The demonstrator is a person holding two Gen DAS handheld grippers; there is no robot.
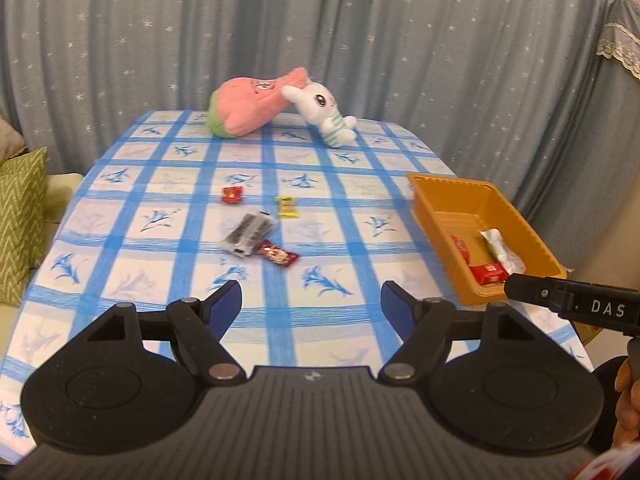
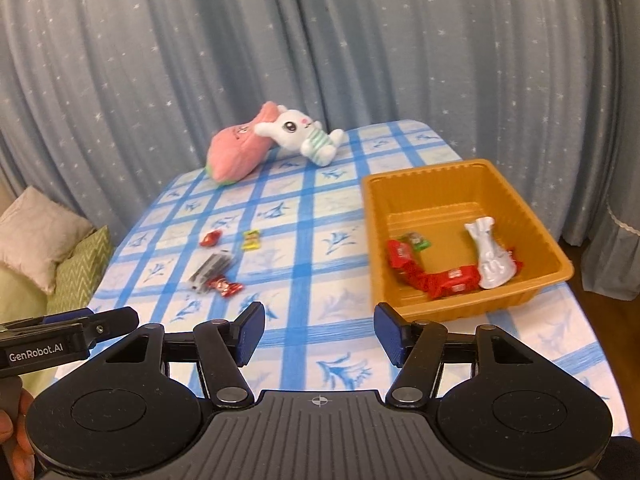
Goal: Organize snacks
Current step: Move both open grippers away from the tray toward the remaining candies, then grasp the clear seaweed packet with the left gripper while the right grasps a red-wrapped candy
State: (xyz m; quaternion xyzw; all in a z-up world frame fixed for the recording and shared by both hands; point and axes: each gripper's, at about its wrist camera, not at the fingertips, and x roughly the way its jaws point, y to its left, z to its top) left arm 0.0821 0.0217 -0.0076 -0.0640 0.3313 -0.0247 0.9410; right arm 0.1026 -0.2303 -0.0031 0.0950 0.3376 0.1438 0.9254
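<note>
Four snacks (image 1: 256, 226) lie mid-table; both spread, empty grippers (image 1: 311, 303) (image 2: 319, 332) should carry each to the tray (image 2: 556, 276) singly.

Ahead of our blue-padded black left gripper (image 1: 312, 308) we list a white tablecloth (image 1: 192, 280) checked in blue with blue flower sprigs, bearing a red candy (image 1: 232, 194), a yellow candy (image 1: 287, 206), a grey-black packet (image 1: 249, 232) and a red-and-white wrapper (image 1: 278, 255). Right of it sits an orange tray (image 2: 436, 184) with red packets (image 2: 448, 280) and a white one (image 2: 492, 256). Beyond, we note a pink-and-green plush (image 1: 248, 104), a white rabbit (image 1: 324, 110) striped green, and grey-blue star-dotted curtains (image 1: 360, 32).
</note>
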